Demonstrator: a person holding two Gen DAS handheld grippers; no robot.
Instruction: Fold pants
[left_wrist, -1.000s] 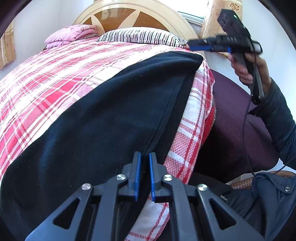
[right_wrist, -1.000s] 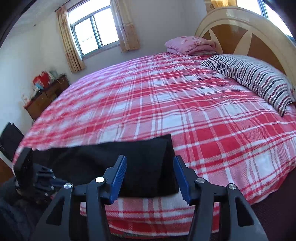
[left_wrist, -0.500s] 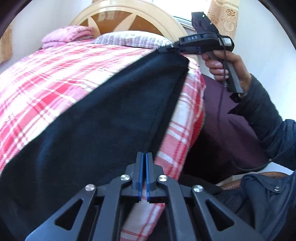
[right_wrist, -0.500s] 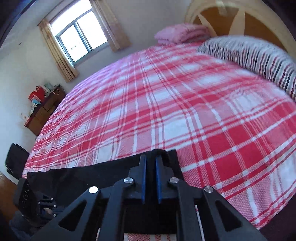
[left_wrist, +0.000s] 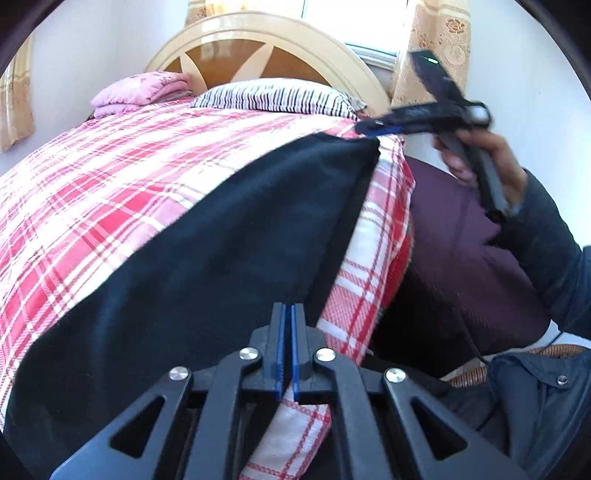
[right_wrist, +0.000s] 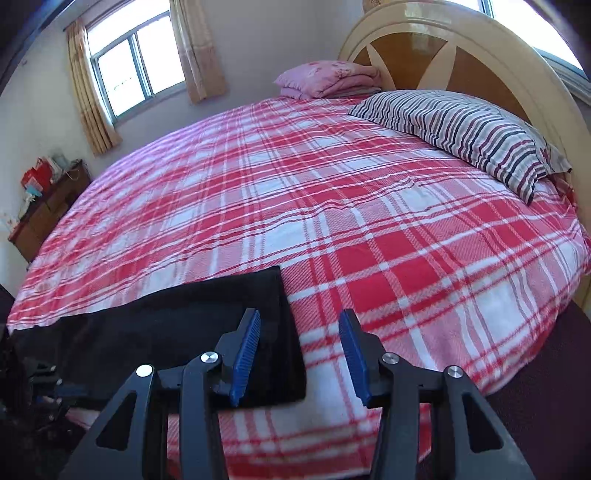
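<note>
Pants: dark, soft, flat on plaid bedspread. Left gripper jaws together; right gripper jaws just parted, empty.

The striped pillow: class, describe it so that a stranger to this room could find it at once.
Start at the big round bed's curved cream and wood headboard. Against its base, on the red plaid cover, lies the striped pillow. Unlike the plain pink folded bedding beside it, it carries dark and grey stripes on white.
</note>
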